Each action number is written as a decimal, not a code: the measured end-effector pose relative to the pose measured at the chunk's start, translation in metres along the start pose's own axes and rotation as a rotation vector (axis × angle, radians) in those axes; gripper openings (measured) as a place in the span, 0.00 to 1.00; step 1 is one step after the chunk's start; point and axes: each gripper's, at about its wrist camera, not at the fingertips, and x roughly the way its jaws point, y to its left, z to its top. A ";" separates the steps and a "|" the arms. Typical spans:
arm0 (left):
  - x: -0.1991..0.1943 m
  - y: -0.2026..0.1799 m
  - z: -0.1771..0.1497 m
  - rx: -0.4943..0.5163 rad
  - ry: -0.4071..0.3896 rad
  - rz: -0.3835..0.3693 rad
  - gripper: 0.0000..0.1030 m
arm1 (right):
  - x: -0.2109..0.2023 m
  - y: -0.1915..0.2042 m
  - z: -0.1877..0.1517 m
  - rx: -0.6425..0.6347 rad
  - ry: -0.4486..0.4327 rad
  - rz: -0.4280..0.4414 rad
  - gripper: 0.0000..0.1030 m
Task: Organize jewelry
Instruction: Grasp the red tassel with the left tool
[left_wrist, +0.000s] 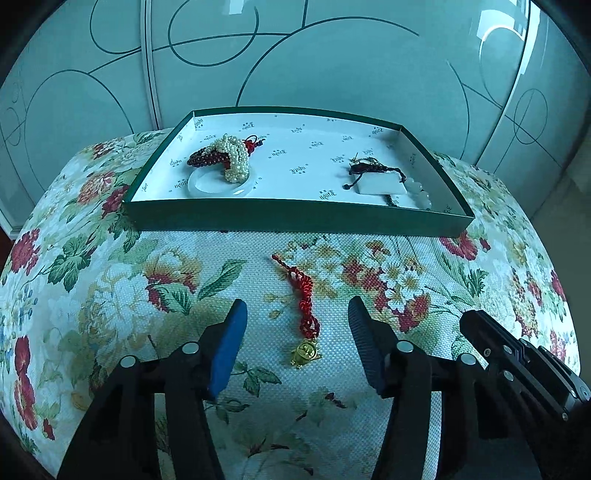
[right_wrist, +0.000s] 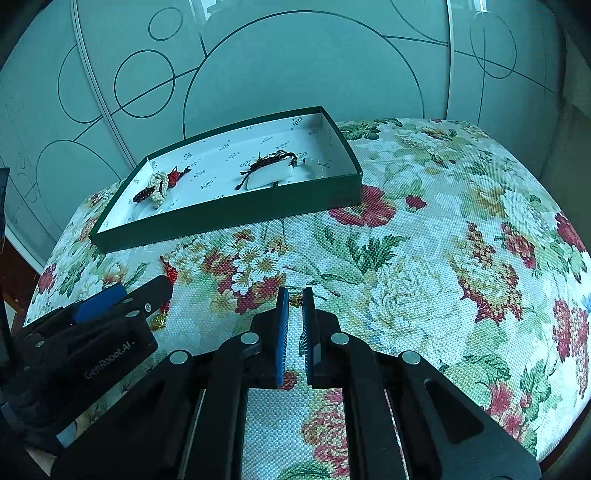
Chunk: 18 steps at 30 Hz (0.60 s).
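Frosted glass wardrobe doors (left_wrist: 332, 66) traced with dark circles and arcs stand behind a floral woven tablecloth (left_wrist: 424, 280) of red blooms and green leaves.

One shallow dark green cardboard box with a white printed lining (left_wrist: 295, 218) sits at the far side of the cloth. It holds two clusters of jewelry. On the left, a cream pearl bead strand (left_wrist: 236, 157) and a dark red bead bracelet (left_wrist: 205, 157) with a red knot are heaped together over a white round dish (left_wrist: 207, 186). On the right, a dark brown braided cord bracelet (left_wrist: 369, 170) lies across a white rectangular pad (left_wrist: 380, 186), with pale translucent beads (left_wrist: 419, 192) just beside the pad.

One piece lies outside the box: a red knotted cord charm with a small gold pendant (left_wrist: 304, 306), stretched on the cloth in front of the box, pendant end nearest the camera.

Both claws hover low over the cloth. The left gripper (left_wrist: 295, 317) is spread wide and holds nothing; the red charm lies between its blue-padded fingers, touching neither. The right gripper (right_wrist: 294, 295), close beside the left one, is narrowed to a thin gap; a small gold bit shows at its tips, but whether it is pinched cannot be told.
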 end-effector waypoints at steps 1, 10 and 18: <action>0.001 -0.001 0.000 0.002 0.004 0.008 0.46 | 0.000 -0.001 0.000 0.003 0.001 0.002 0.07; 0.014 0.000 -0.003 0.021 0.027 0.028 0.09 | 0.003 -0.006 0.000 0.029 0.004 0.018 0.07; 0.012 0.003 -0.004 0.032 0.022 0.011 0.06 | 0.005 -0.005 -0.001 0.032 0.008 0.019 0.07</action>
